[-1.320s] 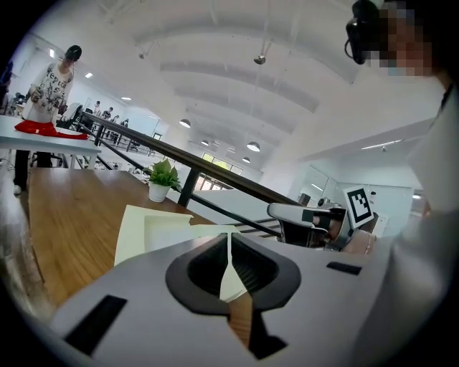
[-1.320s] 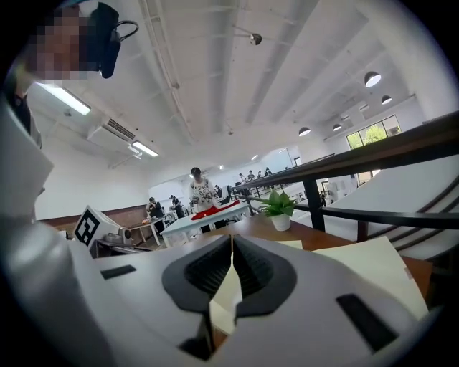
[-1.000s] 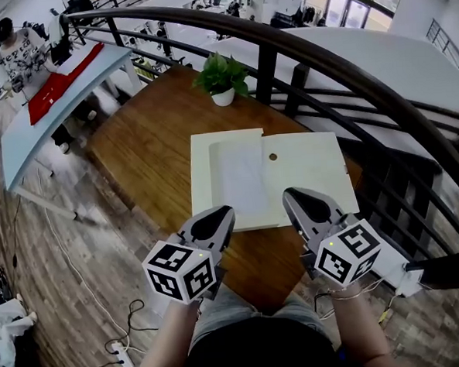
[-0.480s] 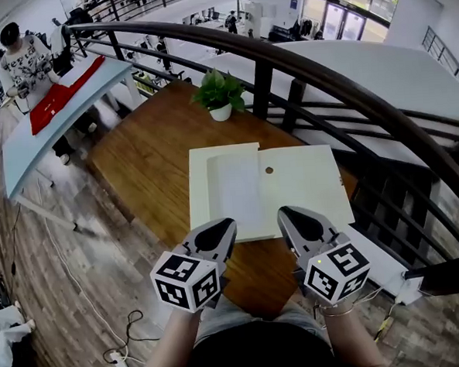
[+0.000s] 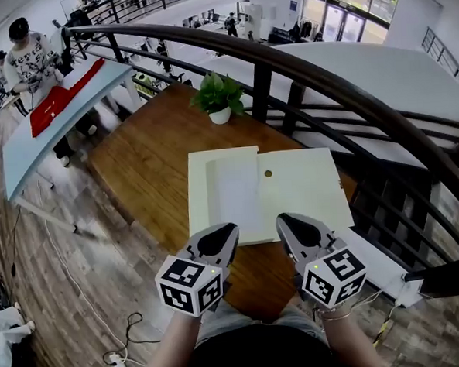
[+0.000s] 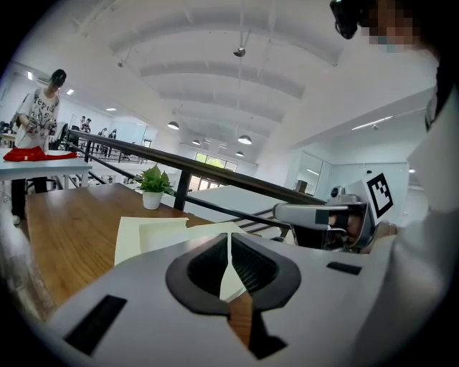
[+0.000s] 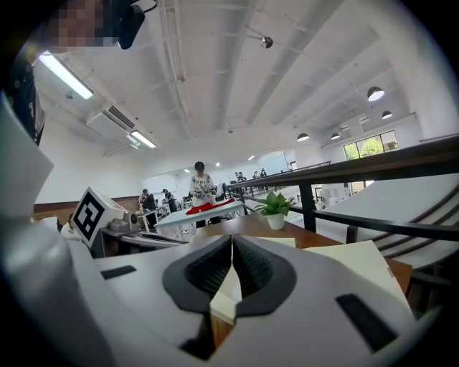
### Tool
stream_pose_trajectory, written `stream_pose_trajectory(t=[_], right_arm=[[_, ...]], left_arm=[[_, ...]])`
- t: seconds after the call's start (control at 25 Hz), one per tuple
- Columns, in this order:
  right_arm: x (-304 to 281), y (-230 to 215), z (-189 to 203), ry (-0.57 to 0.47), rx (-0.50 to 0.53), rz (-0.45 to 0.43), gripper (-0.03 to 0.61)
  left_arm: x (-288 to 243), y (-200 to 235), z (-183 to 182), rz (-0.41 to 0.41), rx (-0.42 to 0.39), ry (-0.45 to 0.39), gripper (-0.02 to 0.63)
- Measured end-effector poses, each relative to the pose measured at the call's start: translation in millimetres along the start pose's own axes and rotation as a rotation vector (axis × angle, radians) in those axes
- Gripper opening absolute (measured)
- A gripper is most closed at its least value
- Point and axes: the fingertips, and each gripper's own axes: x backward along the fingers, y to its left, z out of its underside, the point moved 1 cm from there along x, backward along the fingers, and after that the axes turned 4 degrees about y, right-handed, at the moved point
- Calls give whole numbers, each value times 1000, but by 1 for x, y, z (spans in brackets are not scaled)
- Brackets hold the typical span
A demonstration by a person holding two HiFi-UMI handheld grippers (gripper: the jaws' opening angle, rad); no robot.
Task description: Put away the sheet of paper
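A cream folder (image 5: pixel 304 191) lies open on the wooden table (image 5: pixel 146 157). A white sheet of paper (image 5: pixel 234 192) rests on its left half, overlapping the fold. A small brown stud (image 5: pixel 268 172) sits near the fold. My left gripper (image 5: pixel 223 233) hovers at the folder's near edge, shut with nothing in it. My right gripper (image 5: pixel 287 222) hangs beside it at the same edge, also shut and empty. In the left gripper view the shut left gripper (image 6: pixel 229 242) points over the folder (image 6: pixel 154 233). The right gripper (image 7: pixel 232 245) aims along the folder (image 7: pixel 358 261) too.
A potted plant (image 5: pixel 219 94) stands at the table's far edge. A dark curved railing (image 5: pixel 300 70) runs behind and to the right of the table. To the left is a pale blue table (image 5: pixel 25 137) with a red cloth, where a person (image 5: pixel 26 59) stands.
Both grippers have drifted slightly back toward my body and a little closer together. The folder and the sheet lie as before.
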Motion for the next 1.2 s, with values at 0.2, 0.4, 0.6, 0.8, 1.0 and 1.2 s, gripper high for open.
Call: stream_pose_trajectory(t=[0.2,0.4,0.6,0.8,1.0,1.2], right_arm=[[-1,1,1,8,-2,-8,29],[-3,0,6,47,41,8,28],[-4,-1,11,63,29,5,26],[-4,-2,10,61,23,6,26],[-5,-2,14,71,1,2,26],[-5,-4,14,76,4,2,26]], left_arm=[[-2,-2,2,6,-4,10,28],[-6,-3,5,11,-3,25,28],[-7,-4,6,18,1,26,28],[-6,-2,6,15,10,25,28],[-7,-3,9,40,48,35,28],[-9,-5,15,47,45,56,28]])
